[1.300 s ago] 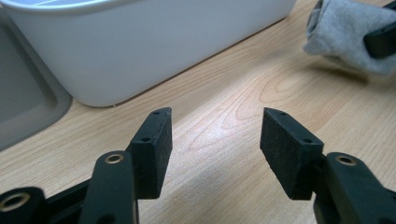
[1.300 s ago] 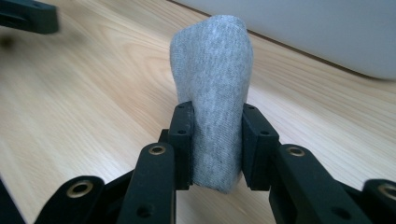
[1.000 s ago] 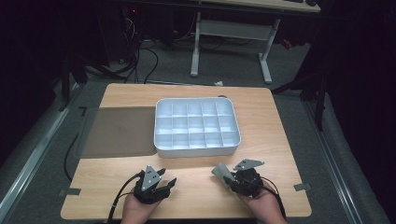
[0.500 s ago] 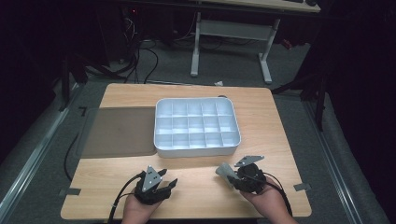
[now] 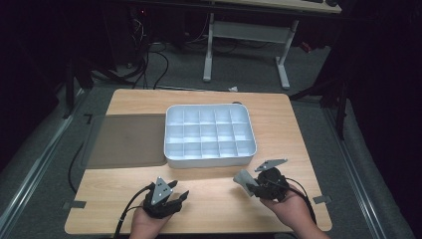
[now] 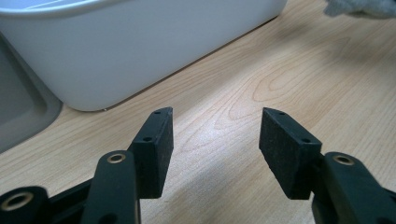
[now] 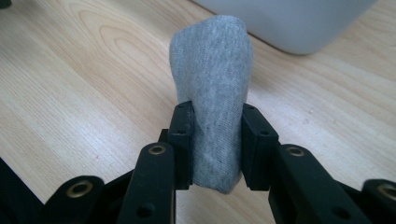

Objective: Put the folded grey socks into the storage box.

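Sock: a rolled grey sock [image 7: 212,88] sits pinched between the jaws of the right gripper [image 5: 254,185], near the front right of the table [image 5: 209,199], in front of the tray's front right corner.
Right gripper: its pads press on the sock from both sides, about halfway along it; the upper half sticks out past the fingertips [image 7: 182,135].
Long axis: the roll runs lengthwise along the jaws, its free end pointing away from the person's right hand [image 5: 288,211] and leftward toward the middle of the table's front.
Tray: the white compartment tray [image 5: 209,159] lies just beyond the sock, its front wall near but apart from it; every cell I can see looks empty.
Which way to go: from the held sock, the tray is forward and a little to the left, so the carry looks like it goes up and over the front wall into one of the near right cells.
Left gripper: the left gripper [image 5: 166,199] rests low at the front left with its jaws spread and nothing between them, only bare wood.
Nearer hand: the right one, since it already has the sock; the left is well apart from it.
Grey mat: a flat grey mat [image 5: 127,139] touches the tray's left side.
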A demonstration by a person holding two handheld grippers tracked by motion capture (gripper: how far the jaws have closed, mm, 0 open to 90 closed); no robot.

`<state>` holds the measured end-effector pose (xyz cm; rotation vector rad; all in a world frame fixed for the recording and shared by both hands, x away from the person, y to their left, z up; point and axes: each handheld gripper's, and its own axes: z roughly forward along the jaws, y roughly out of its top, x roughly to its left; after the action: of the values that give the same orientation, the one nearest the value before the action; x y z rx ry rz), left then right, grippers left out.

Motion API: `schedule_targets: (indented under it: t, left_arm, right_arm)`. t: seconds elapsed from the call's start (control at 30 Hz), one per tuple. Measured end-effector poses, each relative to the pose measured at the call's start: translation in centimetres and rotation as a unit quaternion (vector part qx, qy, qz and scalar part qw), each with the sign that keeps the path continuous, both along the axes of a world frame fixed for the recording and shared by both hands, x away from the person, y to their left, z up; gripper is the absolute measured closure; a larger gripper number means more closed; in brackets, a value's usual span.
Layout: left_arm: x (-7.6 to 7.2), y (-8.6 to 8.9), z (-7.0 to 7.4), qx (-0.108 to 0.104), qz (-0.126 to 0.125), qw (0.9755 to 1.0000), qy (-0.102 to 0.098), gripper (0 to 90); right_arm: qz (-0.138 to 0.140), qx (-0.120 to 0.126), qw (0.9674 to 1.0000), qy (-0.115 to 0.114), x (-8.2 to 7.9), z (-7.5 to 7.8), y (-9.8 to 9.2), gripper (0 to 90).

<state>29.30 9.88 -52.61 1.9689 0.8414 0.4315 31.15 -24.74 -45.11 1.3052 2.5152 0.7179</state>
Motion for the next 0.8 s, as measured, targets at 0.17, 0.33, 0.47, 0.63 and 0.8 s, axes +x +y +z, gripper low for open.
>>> schedule_targets:
  t: [0.17,0.33,0.47,0.63,0.8]
  left_arm:
    - [0.0,0.0,0.0,-0.001,0.000,1.0000,0.000,45.1]
    - [-0.1,-0.2,-0.1,0.002,-0.003,1.0000,0.001,45.1]
    - [-0.1,-0.4,-0.1,0.005,-0.005,1.0000,0.000,44.9]
    - [-0.1,-0.2,-0.1,0.002,-0.004,1.0000,-0.001,44.9]
    - [-0.1,-0.2,-0.1,0.002,-0.004,1.0000,-0.001,44.9]
  right_arm:
    - [-0.003,0.007,1.0000,-0.002,0.2,1.3,-0.2,70.7]
    - [-0.004,0.014,0.9999,-0.007,0.6,2.5,-0.4,70.7]
    - [-0.003,0.013,0.9999,-0.011,1.1,3.4,-0.4,70.7]
    - [-0.006,0.015,0.9998,-0.012,2.1,4.3,-0.2,70.7]
    - [-0.017,0.012,0.9997,-0.009,3.3,5.2,-0.2,70.8]
